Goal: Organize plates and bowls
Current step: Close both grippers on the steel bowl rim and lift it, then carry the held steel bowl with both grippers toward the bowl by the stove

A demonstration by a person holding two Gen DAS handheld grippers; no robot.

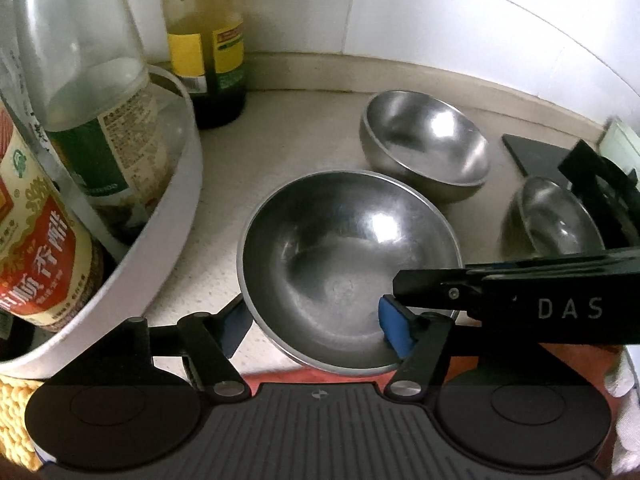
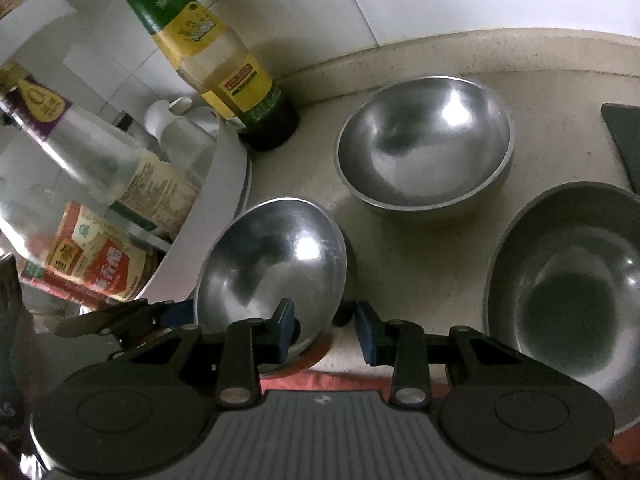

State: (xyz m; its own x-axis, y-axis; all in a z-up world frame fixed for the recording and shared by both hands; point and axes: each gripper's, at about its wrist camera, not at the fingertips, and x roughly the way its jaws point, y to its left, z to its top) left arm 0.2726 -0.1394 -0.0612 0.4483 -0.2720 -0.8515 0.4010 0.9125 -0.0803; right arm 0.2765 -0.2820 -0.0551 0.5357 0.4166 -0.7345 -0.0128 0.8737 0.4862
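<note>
The nearest steel bowl (image 1: 340, 248) (image 2: 272, 264) sits at the counter's front edge, beside a white tub. My left gripper (image 1: 316, 328) spans its near-left wall, with one blue pad against the outside and the other inside the bowl. My right gripper (image 2: 326, 334) straddles the bowl's right rim, one pad inside and one outside, and the bowl looks tipped. In the left wrist view the right gripper's black finger (image 1: 500, 280) reaches in from the right. A second steel bowl (image 1: 428, 140) (image 2: 424, 140) stands behind it, and a third bowl (image 1: 556, 216) (image 2: 568, 280) to the right.
The white tub (image 1: 160, 248) (image 2: 208, 232) at the left holds several sauce bottles. A yellow-labelled bottle (image 1: 208, 52) (image 2: 224, 64) stands against the tiled wall. A dark slab (image 1: 536, 152) (image 2: 628, 136) lies at the right. Red cloth (image 1: 320, 378) shows below the counter edge.
</note>
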